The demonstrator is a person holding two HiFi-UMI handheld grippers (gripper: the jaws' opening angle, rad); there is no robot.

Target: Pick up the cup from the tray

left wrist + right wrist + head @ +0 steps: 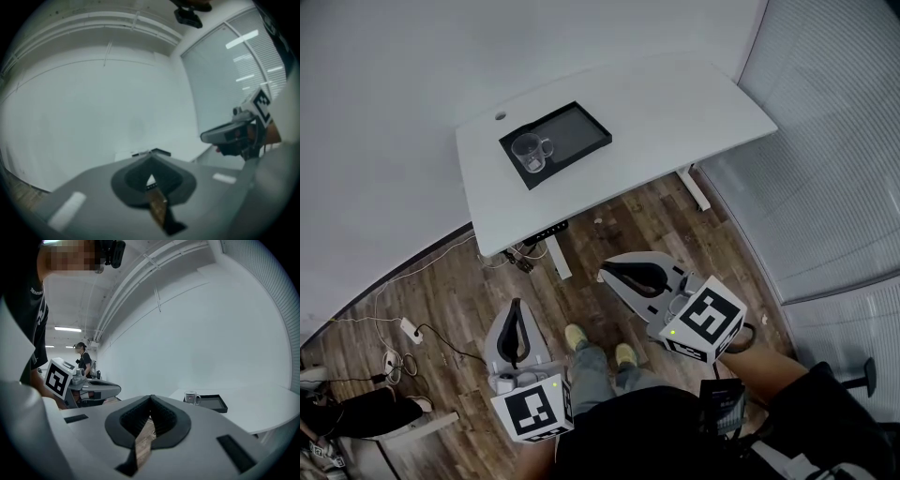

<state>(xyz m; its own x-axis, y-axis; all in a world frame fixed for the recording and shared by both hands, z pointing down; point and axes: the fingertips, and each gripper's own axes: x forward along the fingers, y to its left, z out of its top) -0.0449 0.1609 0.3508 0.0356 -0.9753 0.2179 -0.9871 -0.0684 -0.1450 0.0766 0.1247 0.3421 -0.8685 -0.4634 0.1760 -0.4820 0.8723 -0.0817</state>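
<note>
Jaws on my left gripper (pixel 517 303) and right gripper (pixel 604 274) sit pressed together, nothing between them. Well ahead of both, I see the clear cup (pixel 530 152) upright in the black tray (pixel 577 131), at its end nearer my left gripper.

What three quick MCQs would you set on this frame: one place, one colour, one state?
1. Where on the table is the cup?
A) beside the tray
B) inside the tray
C) at the table's edge

2. The tray's colour?
A) white
B) red
C) black

3. The left gripper jaws?
A) shut, empty
B) shut on the cup
C) wide open

Key: 1 B, the cup stands within the tray's rim; 2 C, it is dark against the white table; 3 A, the tips meet with nothing between them in the left gripper view.
</note>
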